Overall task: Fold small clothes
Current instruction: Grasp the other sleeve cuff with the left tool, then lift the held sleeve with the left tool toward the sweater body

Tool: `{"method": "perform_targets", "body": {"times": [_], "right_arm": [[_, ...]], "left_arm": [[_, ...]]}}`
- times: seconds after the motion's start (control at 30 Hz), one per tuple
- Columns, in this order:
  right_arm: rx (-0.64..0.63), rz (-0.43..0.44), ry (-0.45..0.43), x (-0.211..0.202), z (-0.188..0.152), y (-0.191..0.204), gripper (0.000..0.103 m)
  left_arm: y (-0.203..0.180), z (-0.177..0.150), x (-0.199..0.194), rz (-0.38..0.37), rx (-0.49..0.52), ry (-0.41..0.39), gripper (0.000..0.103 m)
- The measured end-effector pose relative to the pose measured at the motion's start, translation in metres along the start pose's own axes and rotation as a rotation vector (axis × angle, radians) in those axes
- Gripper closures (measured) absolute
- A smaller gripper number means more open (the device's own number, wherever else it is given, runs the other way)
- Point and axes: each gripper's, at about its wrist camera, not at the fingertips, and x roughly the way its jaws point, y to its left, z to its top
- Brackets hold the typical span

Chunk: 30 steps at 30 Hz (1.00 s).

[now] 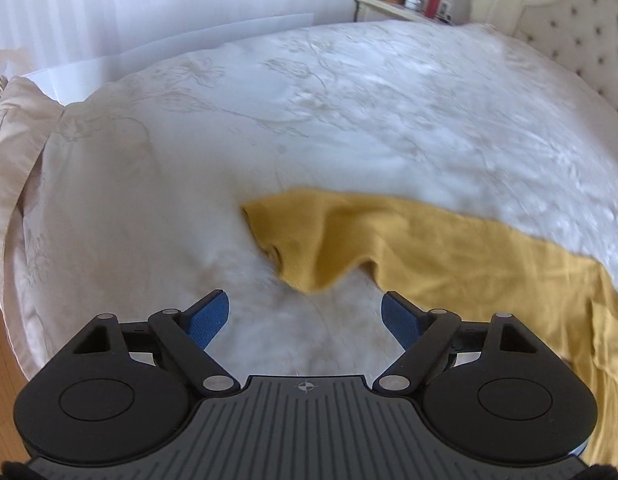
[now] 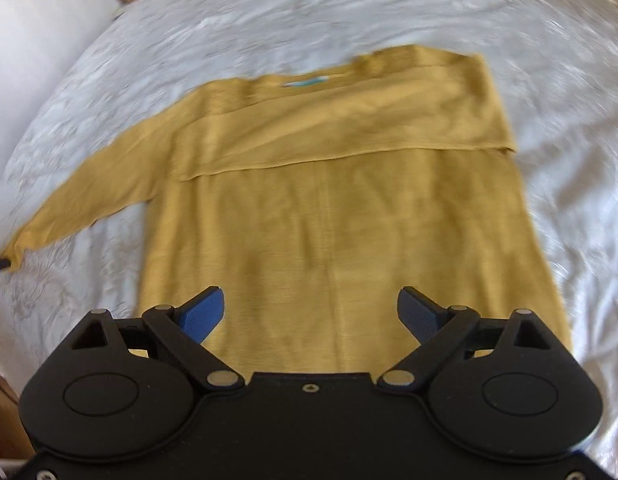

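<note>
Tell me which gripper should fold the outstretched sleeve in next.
Left, probably. The left gripper, open and empty, hangs near the sleeve cuff. The right gripper is over the shirt body.

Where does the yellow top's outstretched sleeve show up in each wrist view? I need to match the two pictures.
Left wrist: the sleeve runs from centre toward the right edge, its cuff end just beyond the open left gripper.
Right wrist: the sleeve stretches to the left edge, away from the yellow top lying under the open right gripper.
Shared landmark: the white embroidered bedspread.
</note>
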Motion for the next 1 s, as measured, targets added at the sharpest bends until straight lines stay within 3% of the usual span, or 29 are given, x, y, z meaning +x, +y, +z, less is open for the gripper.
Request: {"method": "perform_targets", "body": {"times": [0.1,0.3,0.4,0.47,0.53,0.73,1.0], "right_arm": [[-0.055,0.006,0.043,0.01,0.004,0.024,0.009],[-0.105,0.014,0.077,0.023,0.006,0.047,0.009],[-0.125,0.007,0.084,0.024,0.005,0.053,0.009],[-0.127,0.004,0.094,0.027,0.004,0.054,0.009],[-0.125,0.007,0.098,0.027,0.003,0.054,0.009],[-0.131,0.042,0.099,0.026,0.001,0.042,0.009],[-0.091,0.111,0.08,0.017,-0.001,0.006,0.009]], "left_arm": [[0.006,0.009,0.008,-0.01,-0.011,-0.024,0.019],[0.01,0.019,0.029,-0.039,-0.047,0.007,0.021],[0.013,0.021,0.035,-0.06,-0.058,0.004,0.04],[0.014,0.022,0.039,-0.096,-0.059,0.008,0.072],[0.012,0.025,0.041,-0.088,-0.041,0.022,0.085],[-0.003,0.044,0.011,-0.13,-0.054,-0.057,0.085],[-0.099,0.071,-0.06,-0.268,0.1,-0.21,0.085]]}}
